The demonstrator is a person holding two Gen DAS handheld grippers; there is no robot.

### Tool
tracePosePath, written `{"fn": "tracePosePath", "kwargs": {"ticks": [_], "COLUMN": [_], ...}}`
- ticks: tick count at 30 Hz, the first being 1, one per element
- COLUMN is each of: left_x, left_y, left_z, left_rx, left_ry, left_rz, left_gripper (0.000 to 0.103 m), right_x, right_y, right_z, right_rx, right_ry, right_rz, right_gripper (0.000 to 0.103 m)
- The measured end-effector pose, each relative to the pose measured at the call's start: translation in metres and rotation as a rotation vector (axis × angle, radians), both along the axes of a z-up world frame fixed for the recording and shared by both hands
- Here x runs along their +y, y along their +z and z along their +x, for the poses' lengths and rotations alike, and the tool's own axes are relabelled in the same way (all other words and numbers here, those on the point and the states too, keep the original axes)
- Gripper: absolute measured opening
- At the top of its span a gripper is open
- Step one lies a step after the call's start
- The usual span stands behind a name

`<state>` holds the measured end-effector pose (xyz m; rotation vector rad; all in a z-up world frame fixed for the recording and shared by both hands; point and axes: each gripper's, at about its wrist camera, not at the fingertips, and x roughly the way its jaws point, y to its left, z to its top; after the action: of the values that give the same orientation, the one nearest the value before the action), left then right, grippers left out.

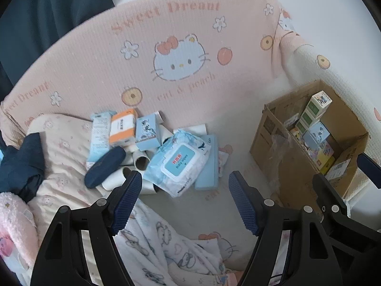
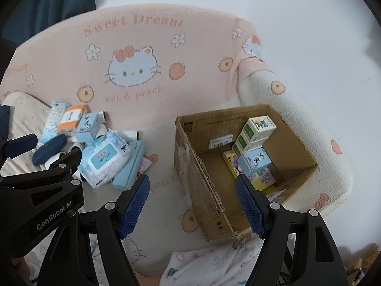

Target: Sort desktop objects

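Left tongs point(image 1: 185, 202): I hold them spread wide, empty, poised over bare sofa seat point(image 1: 209, 205) just short of the pile. Right tongs point(image 2: 193, 205): also wide and empty, straddling the near wall of the cardboard box point(image 2: 202, 186). Open cushion lies between pile and box; the box sits against the armrest point(image 2: 297, 128). In the pile, a wipes pack point(image 1: 178, 162) reads "Baby wipes", beside a navy case point(image 1: 104, 166) and an orange-white carton point(image 1: 122, 128). Stacked cartons point(image 2: 254, 152) stand inside the box. The backrest cover point(image 1: 166, 47) reads "Sweet Dreant" and "cat & peach"; the left tongs' body reads "GenRobot.AI".

pink cat-print cover point(image 1: 100, 54), dark curtain point(image 1: 52, 7)
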<state>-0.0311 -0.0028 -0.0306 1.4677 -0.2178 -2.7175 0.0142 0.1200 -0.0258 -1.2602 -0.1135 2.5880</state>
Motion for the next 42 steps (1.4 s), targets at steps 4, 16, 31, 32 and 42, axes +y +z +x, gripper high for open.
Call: {"fn": "tracePosePath", "kwargs": {"ticks": [4,16,31,32,42], "left_x": [-0.001,-0.036,-0.135,-0.142,-0.201], "left_y": [-0.007,-0.040,-0.075,-0.077,-0.108], "left_z": [-0.008,-0.042,-0.064,-0.064,-0.070], "left_rx": [-0.017,-0.070,0.107,0.128,0.277], "left_ry": [0.002,0.061,0.205,0.217,0.309], "left_rz": [0.009,0.133,0.375,0.376,0.476], "left_gripper": [0.078,0.078,0.078,0.078,0.078], "right_x": [0.001,-0.002,-0.030,-0.028,-0.058], "right_y": [-0.004,-0.037,-0.074,-0.076,-0.105], "right_z": [-0.007,-0.044,-0.080,-0.084,-0.113], "right_rx": [-0.009,0.041,0.255,0.258,0.202], "right_ry": [-0.004,0.057,0.112,0.110,0.239], "right_rz": [0.001,-0.154,-0.426,-0.446,-0.442], "right_gripper": [0.073,0.073,0.080,0.080,0.081]}}
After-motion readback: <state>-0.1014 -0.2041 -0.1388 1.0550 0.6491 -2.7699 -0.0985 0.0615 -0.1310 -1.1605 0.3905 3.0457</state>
